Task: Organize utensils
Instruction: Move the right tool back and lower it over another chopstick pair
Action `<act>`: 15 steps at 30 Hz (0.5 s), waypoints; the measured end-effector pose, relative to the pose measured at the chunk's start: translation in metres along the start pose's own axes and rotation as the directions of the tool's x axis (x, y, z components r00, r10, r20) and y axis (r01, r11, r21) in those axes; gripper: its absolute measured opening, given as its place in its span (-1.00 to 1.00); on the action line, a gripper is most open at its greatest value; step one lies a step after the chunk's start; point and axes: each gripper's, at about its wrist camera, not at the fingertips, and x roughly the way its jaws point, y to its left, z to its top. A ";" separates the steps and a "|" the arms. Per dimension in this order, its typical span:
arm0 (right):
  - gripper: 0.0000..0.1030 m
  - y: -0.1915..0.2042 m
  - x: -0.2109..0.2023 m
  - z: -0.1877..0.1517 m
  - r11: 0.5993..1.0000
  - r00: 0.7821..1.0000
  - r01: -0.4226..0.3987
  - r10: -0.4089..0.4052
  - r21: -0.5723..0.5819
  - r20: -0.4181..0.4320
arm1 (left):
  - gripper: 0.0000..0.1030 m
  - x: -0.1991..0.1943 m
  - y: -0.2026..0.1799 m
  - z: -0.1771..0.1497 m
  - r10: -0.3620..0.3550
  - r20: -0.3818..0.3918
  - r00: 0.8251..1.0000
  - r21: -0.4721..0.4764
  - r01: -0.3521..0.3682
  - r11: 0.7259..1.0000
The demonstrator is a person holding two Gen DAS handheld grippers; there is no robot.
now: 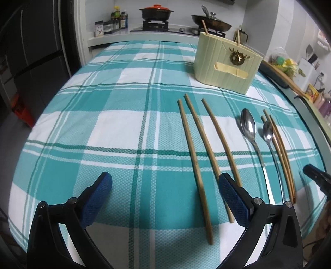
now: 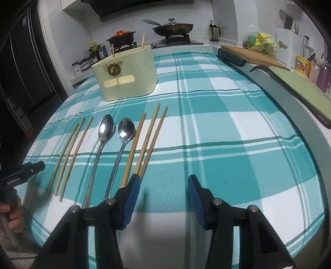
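Observation:
Several wooden chopsticks (image 1: 194, 157) and two metal spoons (image 1: 249, 128) lie side by side on the teal checked tablecloth (image 1: 103, 128). A cream utensil holder (image 1: 225, 62) stands behind them with two chopsticks upright in it. My left gripper (image 1: 165, 186) is open and empty, low over the near ends of the left chopsticks. In the right wrist view, my right gripper (image 2: 164, 186) is open and empty just right of the right-hand chopsticks (image 2: 149, 142). The spoons (image 2: 105, 128) and the holder (image 2: 126, 76) also show there.
A stove with a red-lidded pot (image 1: 156, 11) and a lidded pan (image 1: 211, 21) stands behind the table. A wooden board (image 2: 254, 54), a dark rolled cloth (image 2: 231, 57) and a green mat (image 2: 300, 87) lie along the right side. A dark fridge (image 1: 31, 51) stands at the left.

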 end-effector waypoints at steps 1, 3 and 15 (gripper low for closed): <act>-0.22 0.003 0.008 0.003 1.000 1.000 -0.016 0.016 -0.001 -0.012 | 0.99 0.002 0.000 0.000 0.003 -0.004 1.000 0.003 -0.003 1.000; -0.31 0.006 0.021 0.011 1.000 0.999 -0.027 0.027 -0.003 -0.027 | 0.99 0.007 -0.001 0.001 0.011 -0.013 1.000 0.010 -0.011 1.000; -0.62 0.013 0.068 0.039 1.000 0.996 -0.003 0.001 -0.021 -0.088 | 0.99 0.020 -0.003 0.012 0.018 -0.009 1.000 0.016 -0.018 1.000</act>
